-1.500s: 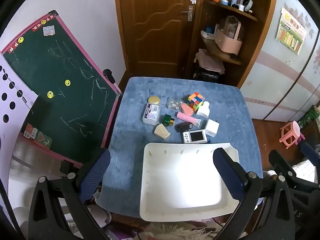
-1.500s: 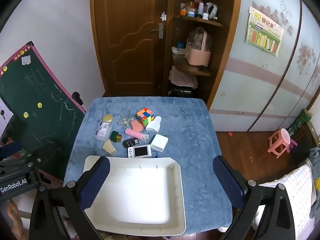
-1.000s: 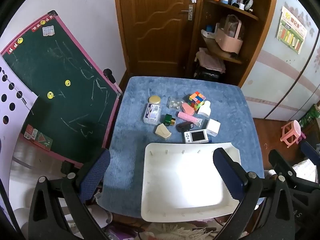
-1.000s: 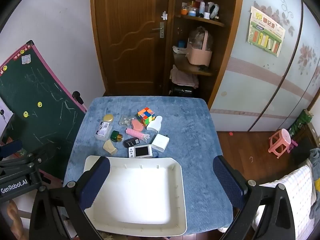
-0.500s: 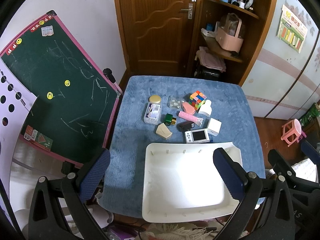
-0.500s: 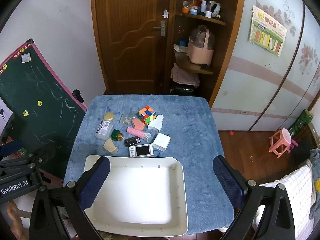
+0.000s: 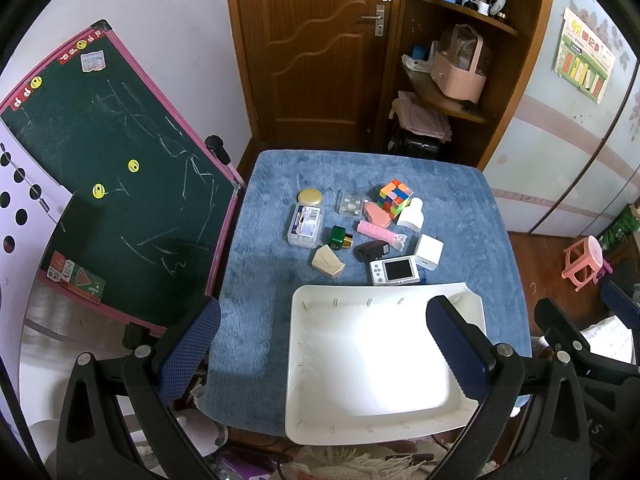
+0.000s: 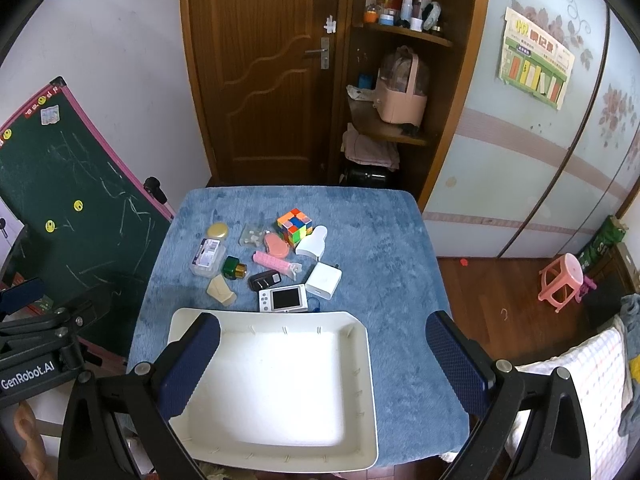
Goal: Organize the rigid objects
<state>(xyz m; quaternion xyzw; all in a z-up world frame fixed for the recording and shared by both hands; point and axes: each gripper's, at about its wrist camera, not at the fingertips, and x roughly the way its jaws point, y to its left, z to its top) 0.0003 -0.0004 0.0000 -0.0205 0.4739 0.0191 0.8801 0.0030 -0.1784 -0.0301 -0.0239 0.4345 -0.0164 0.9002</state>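
A white tray (image 7: 384, 428) (image 8: 360, 400) lies at the near edge of the blue-covered table (image 7: 260, 280) (image 8: 400, 280). Beyond it sit several small objects: a colour cube (image 7: 394, 197) (image 8: 294, 226), a small white camera (image 7: 395, 271) (image 8: 283, 298), a white charger block (image 7: 428, 251) (image 8: 323, 280), a clear box (image 7: 305, 225) (image 8: 207, 257), a green bottle (image 7: 340, 237) (image 8: 233, 267) and a pink bar (image 7: 376, 232) (image 8: 272, 261). My left gripper (image 7: 320, 348) and right gripper (image 8: 320, 364) hang open and empty above the tray's near side.
A green chalkboard (image 7: 112, 168) (image 8: 60, 200) leans at the table's left. A wooden door and shelf unit (image 7: 440, 60) stand behind. A pink stool (image 8: 560, 280) is on the floor at right. The other gripper's body shows at the edges (image 7: 580, 352) (image 8: 36, 344).
Both views have drifted slightly; the table and objects sit a little further from me in the frame. No object has moved and both grippers stay open.
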